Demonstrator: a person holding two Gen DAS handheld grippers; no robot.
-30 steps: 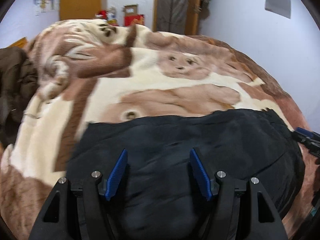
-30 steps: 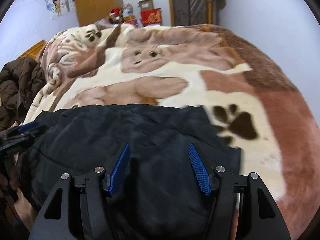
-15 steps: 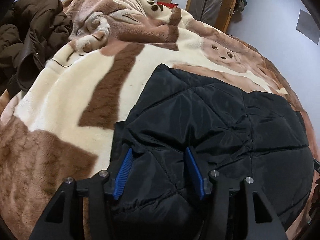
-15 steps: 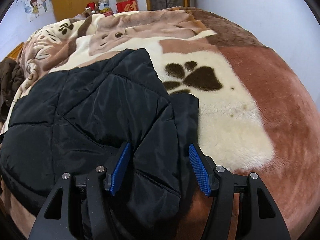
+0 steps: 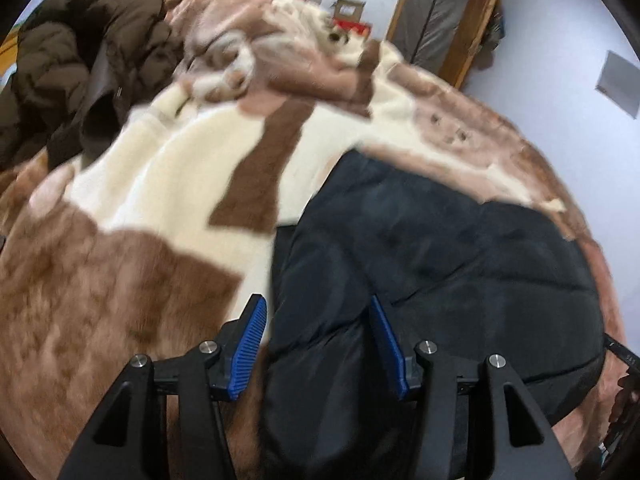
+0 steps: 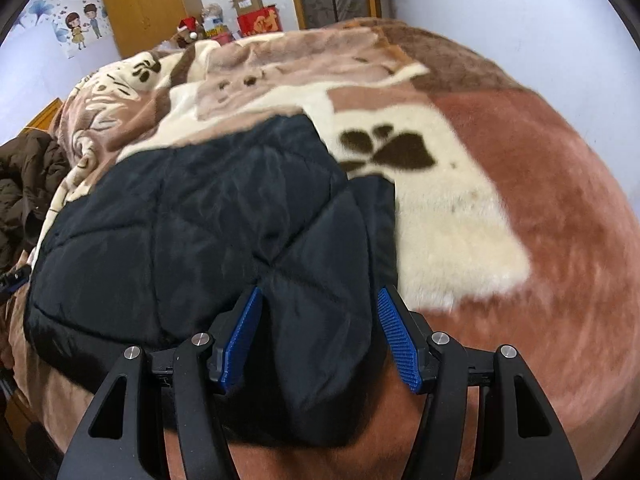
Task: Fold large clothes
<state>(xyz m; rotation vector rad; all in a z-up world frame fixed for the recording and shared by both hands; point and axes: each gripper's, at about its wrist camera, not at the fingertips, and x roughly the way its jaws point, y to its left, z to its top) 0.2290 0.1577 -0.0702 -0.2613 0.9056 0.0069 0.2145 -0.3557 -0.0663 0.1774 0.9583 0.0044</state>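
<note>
A black quilted jacket point(image 5: 440, 264) lies folded on the brown and cream blanket point(image 5: 120, 280); it also shows in the right wrist view point(image 6: 192, 240). My left gripper point(image 5: 318, 312) is open, its blue pads either side of the jacket's near left corner. My right gripper point(image 6: 320, 308) is open, its blue pads either side of the jacket's near right corner. Neither pair of pads presses the fabric. The right gripper's tip point(image 5: 620, 354) shows at the right edge of the left wrist view.
A dark brown puffy coat point(image 5: 80, 72) is heaped at the bed's far left, also in the right wrist view point(image 6: 24, 184). Boxes and toys point(image 6: 248, 16) stand beyond the bed by a wooden wardrobe point(image 6: 140, 4). White walls border the bed on the right.
The jacket's far half has been brought over onto the near half and laid down. Both grippers have drawn back slightly and their jaws stand wider around the near corners.
</note>
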